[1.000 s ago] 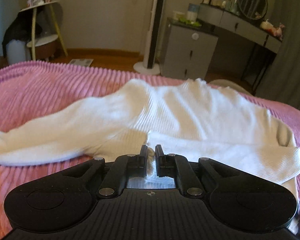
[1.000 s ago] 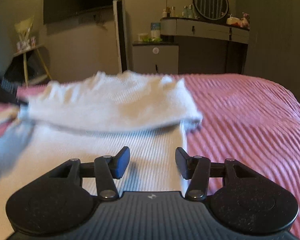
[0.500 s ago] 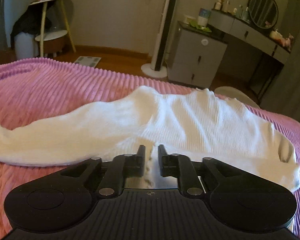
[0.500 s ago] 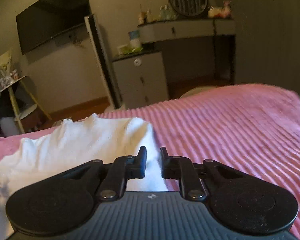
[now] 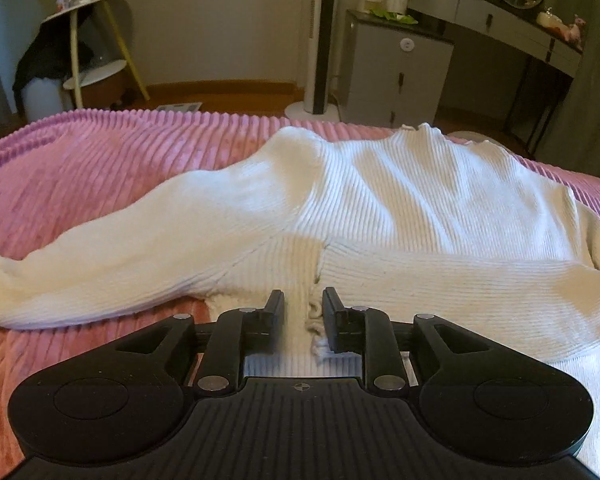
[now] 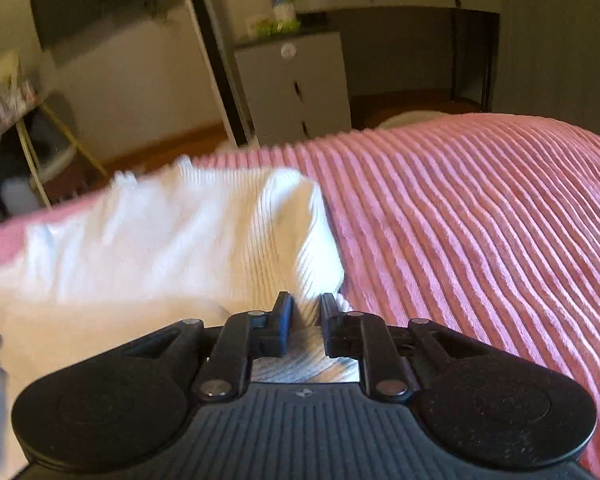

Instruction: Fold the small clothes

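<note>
A white ribbed sweater [image 5: 400, 200] lies spread across a pink ribbed blanket [image 5: 92, 168] on the bed, one sleeve [image 5: 112, 256] stretched out to the sweater's left, another folded across its near edge. The left hand-held gripper [image 5: 303, 306] sits low over that near edge, its jaws having just been opening, a strip of knit between them. Beyond the sweater stand a grey cabinet [image 5: 396, 76] and a tower fan [image 5: 320, 36].

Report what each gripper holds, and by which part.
The right gripper pinches the white sweater at a folded side edge. The left gripper has just been opening, knit still between its jaws.
</note>
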`<state>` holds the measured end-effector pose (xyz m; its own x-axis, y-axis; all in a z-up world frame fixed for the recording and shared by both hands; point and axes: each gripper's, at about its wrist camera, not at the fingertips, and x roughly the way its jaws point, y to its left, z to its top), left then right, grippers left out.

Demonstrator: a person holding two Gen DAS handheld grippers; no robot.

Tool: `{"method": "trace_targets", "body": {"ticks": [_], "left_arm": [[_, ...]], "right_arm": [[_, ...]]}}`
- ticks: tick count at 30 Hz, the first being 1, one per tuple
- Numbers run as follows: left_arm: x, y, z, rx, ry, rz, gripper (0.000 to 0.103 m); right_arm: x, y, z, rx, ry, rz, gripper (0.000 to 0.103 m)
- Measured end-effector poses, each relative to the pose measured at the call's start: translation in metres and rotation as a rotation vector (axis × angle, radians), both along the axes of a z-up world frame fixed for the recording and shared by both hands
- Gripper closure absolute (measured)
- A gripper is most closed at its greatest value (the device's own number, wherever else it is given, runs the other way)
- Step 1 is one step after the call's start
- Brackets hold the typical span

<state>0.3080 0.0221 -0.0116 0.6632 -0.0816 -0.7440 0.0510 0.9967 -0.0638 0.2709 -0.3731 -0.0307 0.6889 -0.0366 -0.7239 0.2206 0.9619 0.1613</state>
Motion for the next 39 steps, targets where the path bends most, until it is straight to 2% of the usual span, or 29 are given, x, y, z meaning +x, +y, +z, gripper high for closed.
{"method": "trace_targets", "body": {"ticks": [3, 6, 9, 11, 12, 14, 16, 20, 24, 25, 27, 30, 33, 36, 39], "left_arm": [[-0.001, -0.001, 0.000, 0.003, -0.003, -0.003, 0.078], [-0.002, -0.002, -0.001, 0.010, -0.009, -0.009, 0.076], [-0.003, -0.001, -0.003, 0.008, -0.008, 0.000, 0.073], [-0.005, -0.001, -0.003, 0.012, -0.011, -0.001, 0.070], [-0.006, 0.000, -0.003, 0.016, -0.012, -0.004, 0.069], [-0.008, 0.002, -0.002, 0.010, -0.017, -0.008, 0.068], [-0.011, 0.005, -0.001, -0.003, -0.018, -0.002, 0.067], [-0.015, 0.005, -0.002, -0.019, -0.018, 0.003, 0.067], [-0.018, 0.009, 0.001, -0.037, -0.011, 0.002, 0.064], [-0.019, 0.015, 0.002, -0.057, -0.006, 0.011, 0.059], [-0.023, 0.031, 0.004, -0.100, 0.000, 0.047, 0.052], [-0.030, 0.066, 0.006, -0.146, 0.000, 0.123, 0.050], [-0.034, 0.109, 0.002, -0.162, 0.010, 0.207, 0.050], [-0.039, 0.156, -0.002, -0.152, 0.019, 0.323, 0.051], [-0.043, 0.207, -0.005, -0.229, 0.034, 0.462, 0.053]], "right_arm": [[0.013, 0.008, -0.003, -0.061, 0.003, 0.016, 0.093], [0.018, 0.013, 0.001, -0.102, -0.059, 0.007, 0.094], [0.017, 0.009, 0.008, -0.078, -0.171, -0.043, 0.094], [0.008, 0.001, 0.008, -0.015, -0.226, -0.074, 0.093], [0.002, -0.003, 0.006, 0.018, -0.230, -0.091, 0.089], [-0.014, -0.007, 0.004, 0.047, -0.229, -0.108, 0.087], [-0.031, -0.001, 0.006, 0.011, -0.255, -0.098, 0.087], [-0.040, 0.019, -0.002, -0.017, -0.214, -0.034, 0.087], [-0.013, 0.041, -0.024, -0.154, -0.124, 0.019, 0.087], [-0.006, 0.042, -0.026, -0.166, -0.119, 0.009, 0.087], [0.000, 0.048, -0.023, -0.171, -0.125, -0.015, 0.086], [-0.015, 0.057, -0.012, -0.148, -0.191, -0.023, 0.082], [-0.061, 0.072, -0.009, -0.125, -0.227, 0.008, 0.080], [-0.108, 0.089, -0.013, -0.106, -0.219, 0.076, 0.074], [-0.136, 0.101, -0.015, -0.082, -0.172, 0.106, 0.074]]}}
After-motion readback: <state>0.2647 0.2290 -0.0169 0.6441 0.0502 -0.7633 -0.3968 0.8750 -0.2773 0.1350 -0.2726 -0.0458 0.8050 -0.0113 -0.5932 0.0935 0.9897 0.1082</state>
